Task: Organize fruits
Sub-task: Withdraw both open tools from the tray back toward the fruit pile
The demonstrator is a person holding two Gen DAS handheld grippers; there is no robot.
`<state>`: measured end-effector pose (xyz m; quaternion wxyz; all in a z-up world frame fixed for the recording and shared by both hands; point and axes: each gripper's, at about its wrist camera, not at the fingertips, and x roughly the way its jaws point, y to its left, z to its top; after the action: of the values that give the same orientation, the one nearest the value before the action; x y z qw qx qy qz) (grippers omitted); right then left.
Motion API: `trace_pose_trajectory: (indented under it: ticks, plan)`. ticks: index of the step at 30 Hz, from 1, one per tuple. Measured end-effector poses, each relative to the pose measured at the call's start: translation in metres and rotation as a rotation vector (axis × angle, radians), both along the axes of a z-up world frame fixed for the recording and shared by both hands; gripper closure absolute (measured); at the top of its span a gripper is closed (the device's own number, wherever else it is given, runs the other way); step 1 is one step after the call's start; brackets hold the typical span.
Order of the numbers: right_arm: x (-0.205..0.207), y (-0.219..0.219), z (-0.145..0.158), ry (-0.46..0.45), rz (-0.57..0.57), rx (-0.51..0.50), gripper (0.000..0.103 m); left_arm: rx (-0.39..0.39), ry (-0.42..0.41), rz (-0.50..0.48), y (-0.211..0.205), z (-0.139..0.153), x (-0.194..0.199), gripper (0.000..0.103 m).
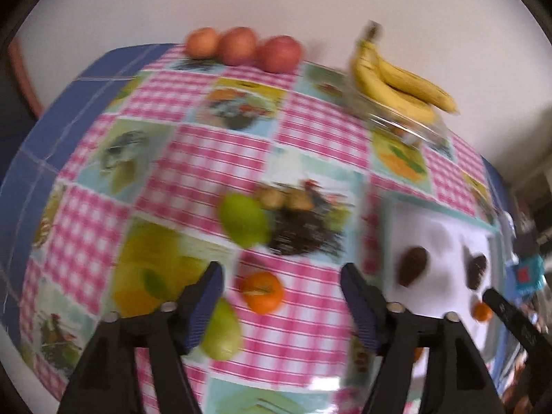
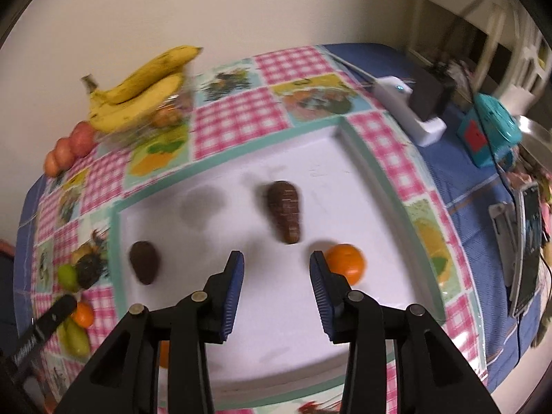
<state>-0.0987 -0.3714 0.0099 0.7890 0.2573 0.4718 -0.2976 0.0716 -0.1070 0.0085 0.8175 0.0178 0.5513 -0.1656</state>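
Both claws are seen hovering over the counter (image 1: 310, 158), and nothing is held by either. The left claw (image 1: 282, 284) is spread wide, its blue pads (image 1: 207, 305) framing an orange (image 1: 263, 291) that lies on the checked cloth (image 1: 214, 158) between them, untouched. A pear (image 1: 222, 333) is found just beside the left pad, partly hidden behind it, and a green apple (image 1: 243, 219) sits farther out past the orange. At the far edge of the cloth three red apples (image 1: 241, 48) are lined up in a row, and well apart from them a bunch of bananas (image 1: 396, 76) rests on a clear container (image 1: 407, 124).

The right claw (image 2: 276, 269) is also held open, empty, above the white tray (image 2: 345, 165). On the tray a second orange (image 2: 346, 262) is seen just behind the right pad; whether it is touched cannot be told. A long brown fruit (image 2: 286, 212) lies beyond the claw near the tray's middle, and a rounder dark fruit (image 2: 145, 265) sits toward the tray's left edge. Beyond the tray's right side, a white box (image 2: 410, 114) and a teal gadget (image 2: 490, 131) are set on the blue cloth (image 2: 465, 207).
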Motion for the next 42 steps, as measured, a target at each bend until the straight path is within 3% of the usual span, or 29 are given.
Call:
trace_pose_trajectory:
  ticks: [7, 8, 9, 10, 13, 17, 22, 32, 37, 42]
  plan:
    - [0.026, 0.034, -0.004, -0.016, 0.113, 0.034, 0.061, 0.022, -0.006, 0.193, 0.054, -0.003, 0.026, 0.006]
    - [0.030, 0.038, -0.006, -0.016, 0.128, 0.038, 0.057, 0.026, -0.009, 0.214, 0.060, -0.003, 0.028, 0.003]
    - [0.031, 0.041, -0.006, -0.017, 0.136, 0.040, 0.044, 0.028, -0.012, 0.236, 0.066, -0.003, 0.031, 0.002]
    - [0.034, 0.044, -0.007, -0.019, 0.142, 0.040, 0.039, 0.028, -0.017, 0.252, 0.071, -0.003, 0.032, 0.002]
    - [0.040, 0.051, -0.008, -0.018, 0.168, 0.034, 0.036, 0.031, -0.029, 0.285, 0.082, 0.000, 0.036, 0.001]
    - [0.044, 0.060, -0.008, -0.022, 0.189, 0.014, 0.019, 0.039, -0.051, 0.288, 0.087, 0.004, 0.038, 0.000]
    - [0.048, 0.066, -0.010, -0.032, 0.207, 0.008, 0.012, 0.074, -0.080, 0.246, 0.084, 0.009, 0.041, 0.000]
    - [0.053, 0.079, -0.011, -0.035, 0.177, -0.006, 0.012, 0.086, -0.116, 0.194, 0.098, 0.021, 0.049, 0.000]
    - [0.060, 0.092, -0.008, -0.052, 0.195, 0.006, 0.012, 0.061, -0.108, 0.163, 0.112, 0.026, 0.054, 0.000]
    - [0.072, 0.110, -0.003, -0.079, 0.233, 0.011, 0.012, 0.002, -0.083, 0.195, 0.136, 0.027, 0.063, 0.000]
